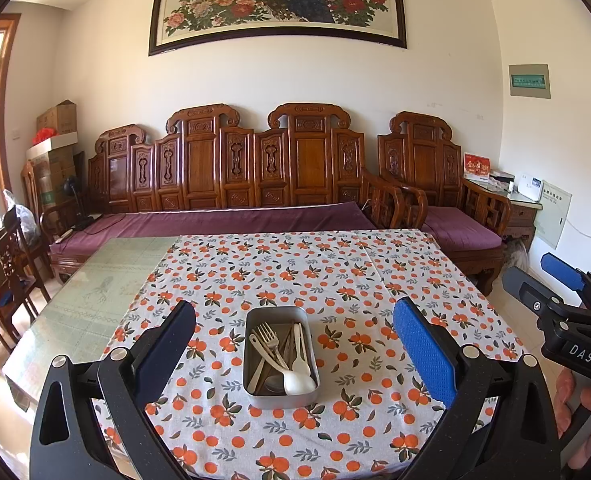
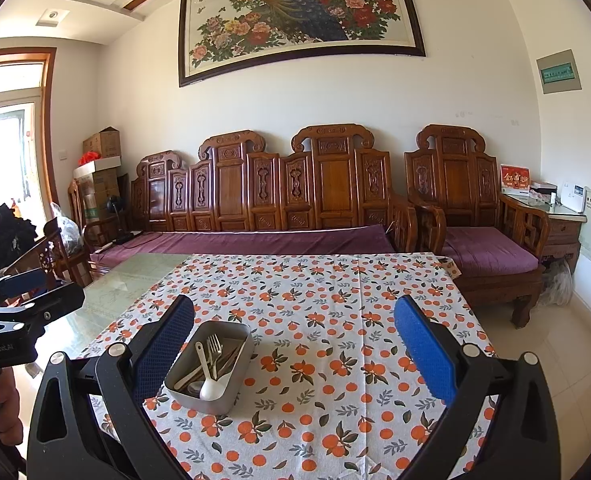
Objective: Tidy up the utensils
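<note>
Several pale utensils [image 1: 285, 354], jumbled, metal tin [image 1: 255, 394]

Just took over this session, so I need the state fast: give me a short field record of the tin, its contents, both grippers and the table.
container: metal tin, on the orange-print tablecloth
contents: white spoon, fork, more utensils piled loose
left gripper: open, empty, tin centred between its fingers
right gripper: open, empty, tin near its left finger
tabletop: glass table bare left of the cloth
</note>
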Tool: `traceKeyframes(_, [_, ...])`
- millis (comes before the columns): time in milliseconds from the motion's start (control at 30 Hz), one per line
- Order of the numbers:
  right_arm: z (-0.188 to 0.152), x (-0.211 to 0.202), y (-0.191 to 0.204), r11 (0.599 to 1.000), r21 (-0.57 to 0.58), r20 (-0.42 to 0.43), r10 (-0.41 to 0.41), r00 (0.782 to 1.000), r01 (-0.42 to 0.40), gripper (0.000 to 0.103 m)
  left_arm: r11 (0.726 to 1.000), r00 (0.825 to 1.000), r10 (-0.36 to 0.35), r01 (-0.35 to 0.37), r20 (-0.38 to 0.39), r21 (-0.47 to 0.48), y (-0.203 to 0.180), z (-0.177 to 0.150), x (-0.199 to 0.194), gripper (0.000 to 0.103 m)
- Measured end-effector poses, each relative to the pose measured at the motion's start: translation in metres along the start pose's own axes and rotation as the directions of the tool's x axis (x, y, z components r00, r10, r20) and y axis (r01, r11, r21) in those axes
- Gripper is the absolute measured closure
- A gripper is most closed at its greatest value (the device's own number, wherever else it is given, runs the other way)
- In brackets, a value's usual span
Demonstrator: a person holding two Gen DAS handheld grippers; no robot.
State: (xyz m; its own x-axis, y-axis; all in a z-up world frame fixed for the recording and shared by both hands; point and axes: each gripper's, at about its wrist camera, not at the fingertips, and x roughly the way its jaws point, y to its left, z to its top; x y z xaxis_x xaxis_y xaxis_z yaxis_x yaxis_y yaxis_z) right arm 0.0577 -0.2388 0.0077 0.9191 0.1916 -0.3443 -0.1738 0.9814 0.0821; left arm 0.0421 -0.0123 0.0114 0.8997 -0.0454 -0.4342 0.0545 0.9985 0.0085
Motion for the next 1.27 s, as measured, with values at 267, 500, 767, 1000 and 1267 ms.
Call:
traceKeyframes(267, [0.0, 0.0006, -0.0005, 1.0, 0.0, -0.001, 0.0, 1.0, 0.0, 0.002, 1.0, 1.0, -0.002, 0.002, 0.001, 0.0, -0.0026, 0.0004, -0.0002, 0.008])
traceKeyframes(500, [0.0003, 0.0001, -0.0015, 1.0, -0.001, 0.001, -0.001, 1.0, 0.001, 0.002, 1.0, 1.0, -0.004, 0.004, 0.003, 0.0, -0.0042, 0.0007, -0.0009, 0.008])
traceKeyframes(767, [-0.0001, 0.0002, -0.0017, 1.0, -0.001, 0.0, -0.001, 1.0, 0.001, 0.002, 1.0, 1.0, -0.004, 0.004, 0.003, -0.001, -0.0042, 0.0004, -0.0008, 0.008])
traceKeyframes(1000, [0.0006, 0.0001, -0.0009, 1.0, -0.002, 0.001, -0.001, 1.0, 0.001, 0.002, 1.0, 1.0, -0.004, 0.004, 0.003, 0.0, -0.004, 0.0003, -0.0007, 0.008])
traceKeyframes(1267, [0.0007, 0.0004, -0.001, 1.0, -0.003, 0.0, -0.001, 1.0, 0.001, 0.002, 1.0, 1.0, -0.004, 0.004, -0.001, -0.002, -0.0049, -0.0021, 0.0001, 0.008])
